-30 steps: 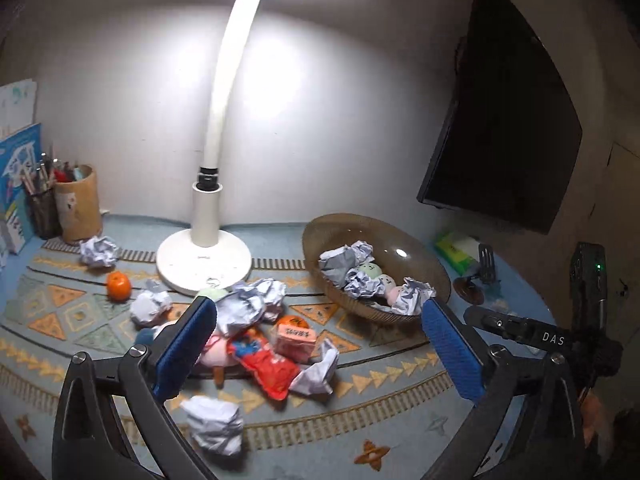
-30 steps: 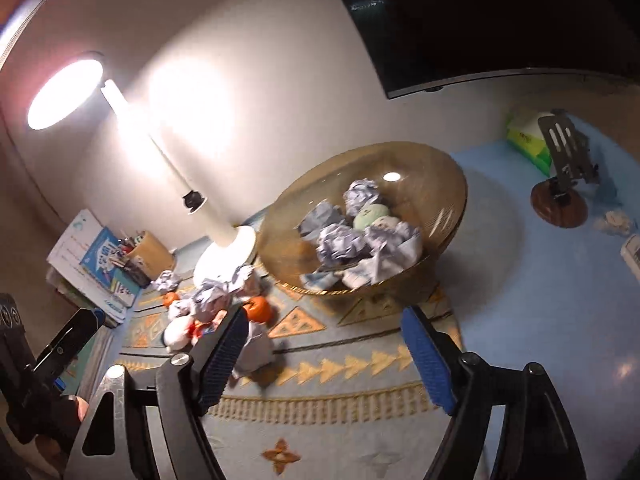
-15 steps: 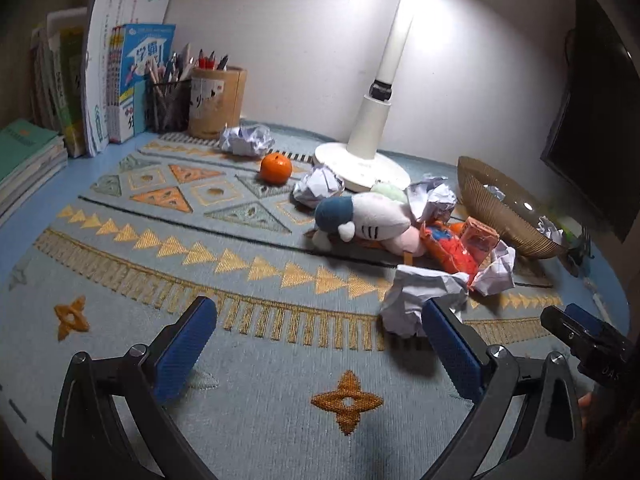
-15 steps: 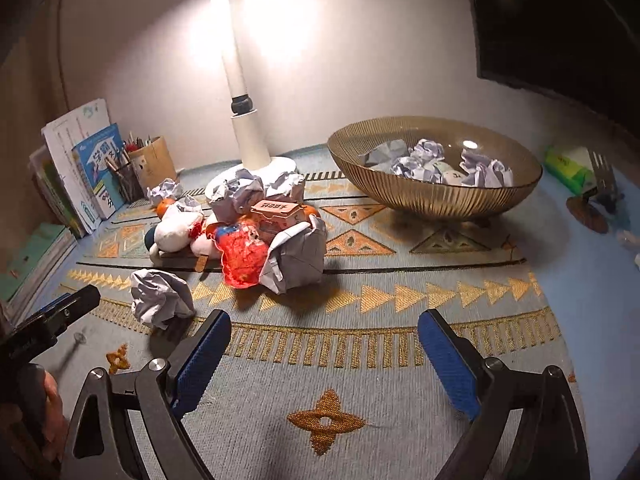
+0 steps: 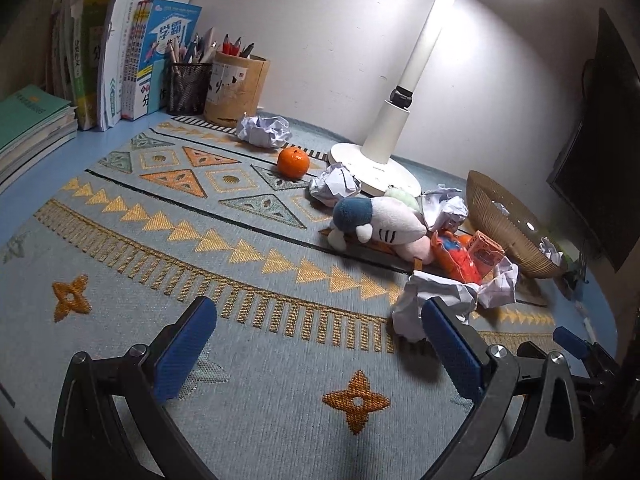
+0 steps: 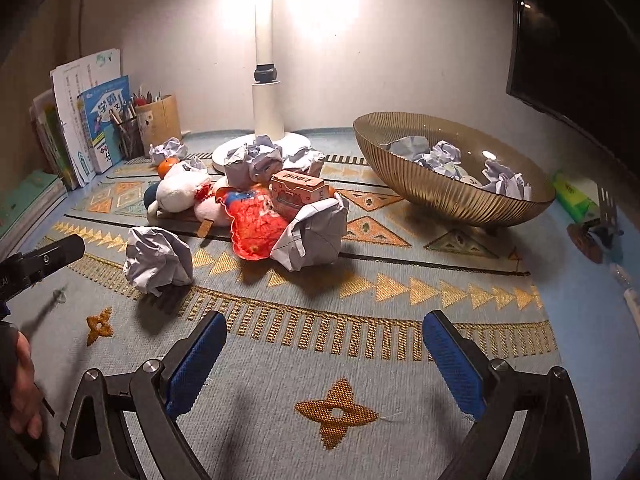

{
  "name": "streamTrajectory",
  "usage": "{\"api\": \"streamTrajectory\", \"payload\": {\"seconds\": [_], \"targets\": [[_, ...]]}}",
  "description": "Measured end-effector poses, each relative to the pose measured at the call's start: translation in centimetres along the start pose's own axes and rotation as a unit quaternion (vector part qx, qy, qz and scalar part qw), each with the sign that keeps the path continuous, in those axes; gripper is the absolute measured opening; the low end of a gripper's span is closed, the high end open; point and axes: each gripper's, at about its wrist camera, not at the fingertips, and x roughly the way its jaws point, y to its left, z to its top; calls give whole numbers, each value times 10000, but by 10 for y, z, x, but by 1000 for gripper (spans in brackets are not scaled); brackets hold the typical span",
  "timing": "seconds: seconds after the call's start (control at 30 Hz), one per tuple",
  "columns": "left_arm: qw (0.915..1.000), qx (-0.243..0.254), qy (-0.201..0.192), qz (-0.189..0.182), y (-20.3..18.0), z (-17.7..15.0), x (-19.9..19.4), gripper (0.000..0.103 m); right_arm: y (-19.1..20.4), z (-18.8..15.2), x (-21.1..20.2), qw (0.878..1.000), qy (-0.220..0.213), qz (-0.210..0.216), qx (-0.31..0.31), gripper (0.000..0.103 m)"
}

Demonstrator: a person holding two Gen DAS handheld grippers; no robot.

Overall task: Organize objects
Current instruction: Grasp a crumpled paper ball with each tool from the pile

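A heap lies mid-mat: a white plush toy with a blue head, a red packet, a pink box and several crumpled paper balls. One paper ball sits apart in front, just beyond the right finger of my left gripper, which is open and holds nothing. The same ball is to the upper left of my right gripper, open wide over bare mat. A ribbed brown bowl at the right holds more paper balls. An orange rests near the lamp base.
A white desk lamp stands at the back centre. Books and pen cups line the back left. A dark screen hangs at the right, with a green pack below. A hand shows at the left edge.
A second ago both cameras faced the lamp and bowl; both grippers have since dropped and tilted toward the mat. The right jaws stand slightly wider. In the last half second almost nothing moved.
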Motion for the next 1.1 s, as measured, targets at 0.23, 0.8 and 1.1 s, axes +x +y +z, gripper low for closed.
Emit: {"api": "streamTrajectory", "payload": {"seconds": [0.23, 0.8, 1.1], "targets": [[10000, -60, 27, -47, 3, 0, 0, 102, 1, 0, 1, 10000, 10, 32, -11, 98], [9951, 616, 330, -700, -28, 2, 1, 102, -19, 11, 2, 9965, 102, 663, 490, 98], [9807, 1611, 983, -514, -88, 0, 48, 101, -39, 65, 55, 9875, 685, 965, 1046, 94]]}}
